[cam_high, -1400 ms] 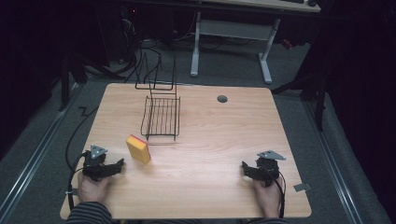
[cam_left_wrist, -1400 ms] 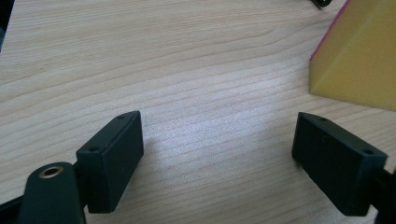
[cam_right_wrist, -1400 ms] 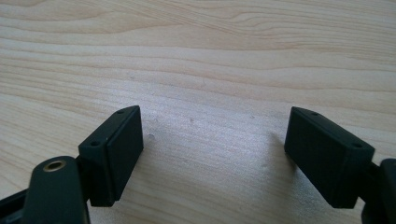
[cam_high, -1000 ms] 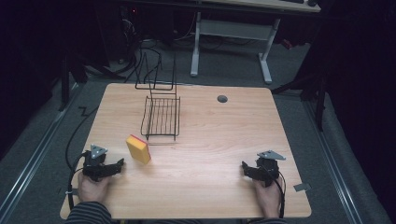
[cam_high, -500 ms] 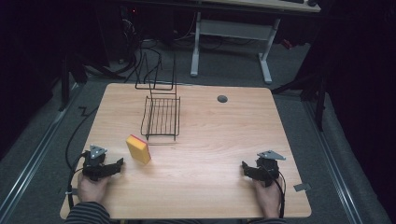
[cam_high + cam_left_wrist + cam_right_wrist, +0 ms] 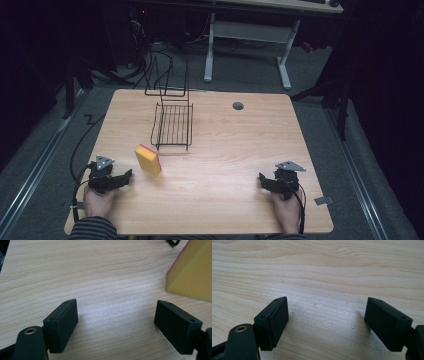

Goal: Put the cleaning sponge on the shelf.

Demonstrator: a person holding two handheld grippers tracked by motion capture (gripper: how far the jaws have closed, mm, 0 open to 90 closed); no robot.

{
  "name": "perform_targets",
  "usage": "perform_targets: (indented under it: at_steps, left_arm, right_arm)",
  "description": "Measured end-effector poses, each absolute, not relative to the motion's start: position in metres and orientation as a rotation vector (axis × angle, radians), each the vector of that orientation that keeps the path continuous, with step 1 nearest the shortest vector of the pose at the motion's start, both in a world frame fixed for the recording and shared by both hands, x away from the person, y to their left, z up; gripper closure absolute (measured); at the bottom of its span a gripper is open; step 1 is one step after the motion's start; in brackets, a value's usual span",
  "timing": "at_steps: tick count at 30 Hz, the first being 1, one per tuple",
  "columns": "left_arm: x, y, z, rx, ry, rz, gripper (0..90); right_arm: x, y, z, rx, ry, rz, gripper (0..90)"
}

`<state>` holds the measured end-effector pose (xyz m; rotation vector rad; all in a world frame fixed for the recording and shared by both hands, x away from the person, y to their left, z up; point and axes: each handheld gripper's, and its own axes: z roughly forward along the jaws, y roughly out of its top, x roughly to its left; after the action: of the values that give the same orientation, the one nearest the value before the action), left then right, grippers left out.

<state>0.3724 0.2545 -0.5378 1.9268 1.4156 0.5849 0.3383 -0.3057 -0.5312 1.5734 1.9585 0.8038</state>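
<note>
A yellow sponge (image 6: 148,159) with a pink-red face stands on edge on the wooden table (image 6: 240,150), just in front of a black wire rack (image 6: 172,125). My left gripper (image 6: 127,174) rests on the table near the front left corner and points right toward the sponge. In the left gripper view the sponge (image 6: 192,272) sits beyond the right jaw of my left gripper (image 6: 116,307), apart from it. Its jaws have just been closing a little, stand open, and have only bare wood between them. My right gripper (image 6: 261,177) lies at the front right, open (image 6: 327,305) over bare wood.
A round cable hole (image 6: 238,106) sits in the table's far right part. A taller wire frame (image 6: 167,77) rises behind the rack at the far edge. Cables trail off the left side. A desk frame (image 6: 250,35) stands on the floor beyond the table.
</note>
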Motion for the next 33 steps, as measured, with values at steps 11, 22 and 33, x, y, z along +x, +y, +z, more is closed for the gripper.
perform_targets:
  at_steps: [11,22,33]
  left_arm:
    - [0.373,0.261,-0.536,1.897,1.443,0.545,19.7]
    - [0.372,0.266,-0.523,1.855,1.459,0.539,15.6]
    - [0.368,0.263,-0.502,1.822,1.398,0.561,15.2]
  right_arm:
    - [0.338,-0.306,-0.531,1.574,1.960,0.804,19.6]
    - [0.338,-0.306,-0.531,1.574,1.959,0.804,19.6]
    - [0.338,-0.306,-0.531,1.577,1.958,0.804,19.6]
